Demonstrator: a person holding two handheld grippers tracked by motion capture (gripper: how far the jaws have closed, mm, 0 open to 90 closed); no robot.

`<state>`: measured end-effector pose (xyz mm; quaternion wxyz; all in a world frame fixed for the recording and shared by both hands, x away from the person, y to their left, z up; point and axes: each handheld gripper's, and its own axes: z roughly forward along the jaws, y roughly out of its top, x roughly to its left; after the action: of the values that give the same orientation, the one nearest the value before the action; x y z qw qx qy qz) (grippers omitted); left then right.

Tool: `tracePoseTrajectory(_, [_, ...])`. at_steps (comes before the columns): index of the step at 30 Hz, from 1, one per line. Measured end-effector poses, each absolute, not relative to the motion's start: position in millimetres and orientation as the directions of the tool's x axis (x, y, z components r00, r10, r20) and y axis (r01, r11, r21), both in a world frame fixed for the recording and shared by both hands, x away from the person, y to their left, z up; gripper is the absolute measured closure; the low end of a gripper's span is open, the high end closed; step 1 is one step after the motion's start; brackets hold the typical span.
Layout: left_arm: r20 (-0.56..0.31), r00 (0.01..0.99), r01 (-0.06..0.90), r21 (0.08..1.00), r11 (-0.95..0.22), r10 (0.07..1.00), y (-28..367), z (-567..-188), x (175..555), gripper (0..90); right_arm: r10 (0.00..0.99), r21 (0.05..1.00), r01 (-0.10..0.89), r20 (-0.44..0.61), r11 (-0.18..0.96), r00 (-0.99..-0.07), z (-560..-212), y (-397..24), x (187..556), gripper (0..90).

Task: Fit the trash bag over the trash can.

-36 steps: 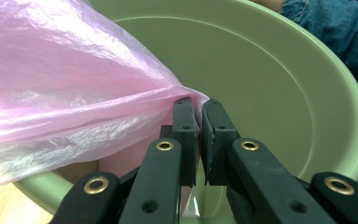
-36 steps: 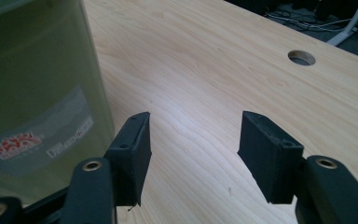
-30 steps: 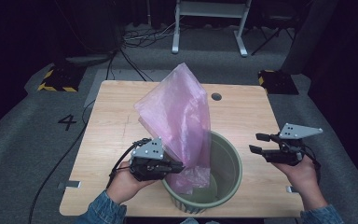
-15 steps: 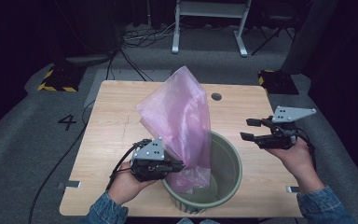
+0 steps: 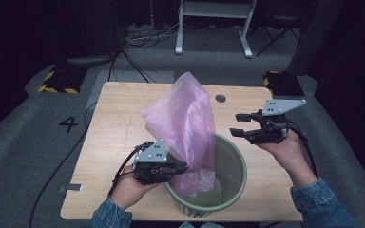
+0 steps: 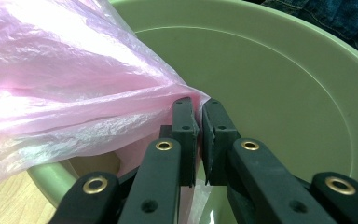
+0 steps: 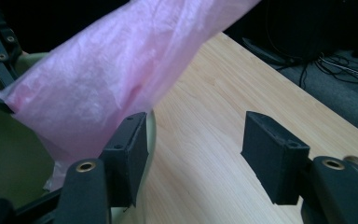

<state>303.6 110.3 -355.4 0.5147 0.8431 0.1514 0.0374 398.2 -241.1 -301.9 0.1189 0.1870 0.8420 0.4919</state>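
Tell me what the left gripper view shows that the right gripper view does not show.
Left gripper view: the left gripper shut on a pinch of the pink bag, above the smooth inside of the green bin.

Right gripper view: the right gripper open with nothing between its jaws, the wooden table, and floor cables.

Both: the bag and the bin.

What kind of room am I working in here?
Probably a lab or studio set up for recording, not a home: a bare wooden table on grey carpet, a floor marking "4", loose cables and a metal stand behind.
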Motion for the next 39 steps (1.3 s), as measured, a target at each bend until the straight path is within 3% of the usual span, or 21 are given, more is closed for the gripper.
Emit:
tracePoseTrajectory(16, [-0.085,0.955,0.208,0.876,-0.435,0.286,110.3,-354.9,304.6,84.8,0.372,0.851,0.209,0.018,0.481,-0.928,-303.0,-190.8,411.0,39.7])
tracePoseTrajectory(18, [-0.089,0.954,0.213,0.871,-0.442,0.286,109.9,-354.2,305.2,84.9,0.379,0.834,0.22,0.014,0.506,-0.925,-304.7,-183.4,413.8,43.2])
tracePoseTrajectory(23, [-0.085,0.954,0.213,0.866,-0.453,0.287,109.2,-353.4,305.4,84.9,0.341,0.815,0.206,0.01,0.541,-0.94,-306.5,-176.0,414.5,74.8])
tracePoseTrajectory(26, [-0.084,0.954,0.212,0.868,-0.45,0.287,109.5,-353.5,304.5,85.0,0.327,0.812,0.188,-0.004,0.553,-0.945,-303.3,-179.5,407.9,87.0])
tracePoseTrajectory(39, [-0.081,0.96,0.201,0.864,-0.462,0.267,121.3,-346.4,286.7,85.0,0.312,0.806,0.178,-0.008,0.564,-0.95,-296.7,-226.8,348.5,89.2])
